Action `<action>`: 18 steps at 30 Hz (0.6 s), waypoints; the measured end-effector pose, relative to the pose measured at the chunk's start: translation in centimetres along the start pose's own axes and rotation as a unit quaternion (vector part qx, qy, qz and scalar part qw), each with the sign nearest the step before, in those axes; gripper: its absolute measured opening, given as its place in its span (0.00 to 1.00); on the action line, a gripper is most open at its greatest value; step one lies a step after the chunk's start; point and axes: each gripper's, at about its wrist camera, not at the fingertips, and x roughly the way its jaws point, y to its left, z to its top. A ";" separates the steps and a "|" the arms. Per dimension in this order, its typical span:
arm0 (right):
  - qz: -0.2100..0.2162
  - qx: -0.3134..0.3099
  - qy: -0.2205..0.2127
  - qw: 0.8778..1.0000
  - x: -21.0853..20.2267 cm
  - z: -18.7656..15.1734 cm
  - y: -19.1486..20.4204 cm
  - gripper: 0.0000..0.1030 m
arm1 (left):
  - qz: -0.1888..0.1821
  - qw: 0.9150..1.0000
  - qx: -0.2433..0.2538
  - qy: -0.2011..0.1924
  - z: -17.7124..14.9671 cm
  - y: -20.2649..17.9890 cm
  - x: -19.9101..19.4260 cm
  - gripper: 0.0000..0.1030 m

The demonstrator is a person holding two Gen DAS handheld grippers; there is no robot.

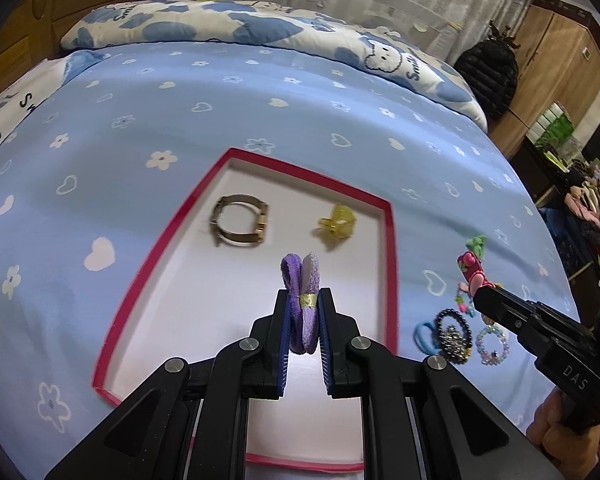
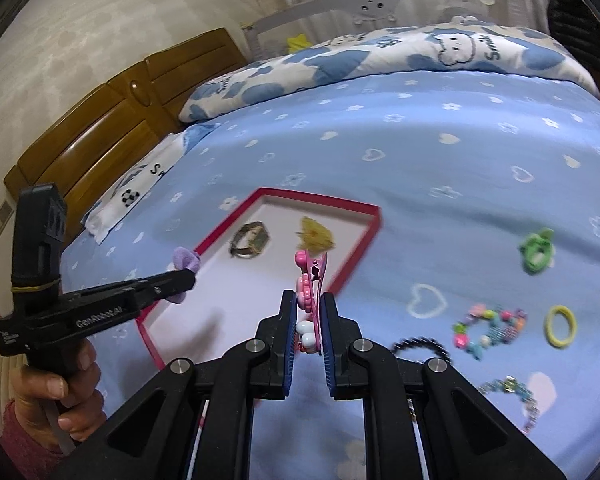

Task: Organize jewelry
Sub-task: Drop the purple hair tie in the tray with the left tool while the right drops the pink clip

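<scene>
A red-rimmed white tray (image 1: 392, 240) lies on the blue bedspread. In it are a gold watch (image 1: 240, 222) and a yellow hair claw (image 1: 337, 226). My left gripper (image 1: 305, 300) is shut on a purple hair tie (image 1: 303, 280) and holds it above the tray's white floor. My right gripper (image 2: 309, 304) is shut on a pink hair clip (image 2: 311, 280), just right of the tray (image 2: 364, 248). The right gripper (image 1: 476, 292) also shows in the left wrist view, and the left gripper (image 2: 186, 276) in the right wrist view.
Loose pieces lie on the bedspread right of the tray: a green hair claw (image 2: 536, 252), a yellow hair tie (image 2: 560, 326), a colourful bead bracelet (image 2: 488, 330), a black bead bracelet (image 2: 420, 346), a pale bead bracelet (image 2: 516, 392), a blue hair tie (image 1: 426, 336). A folded quilt (image 1: 260, 28) lies behind.
</scene>
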 end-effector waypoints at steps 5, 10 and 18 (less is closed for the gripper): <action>0.016 -0.008 0.008 1.000 2.1 0.7 1.6 0.11 | 0.013 1.000 -0.003 0.005 0.5 1.1 0.8 0.11; 0.025 -0.009 0.018 0.999 4.3 1.1 2.4 0.11 | 0.026 1.000 -0.003 0.013 1.3 2.1 2.0 0.11; 0.022 -0.009 0.042 0.999 7.8 1.5 2.5 0.11 | 0.046 0.999 0.000 0.022 2.5 3.0 4.5 0.11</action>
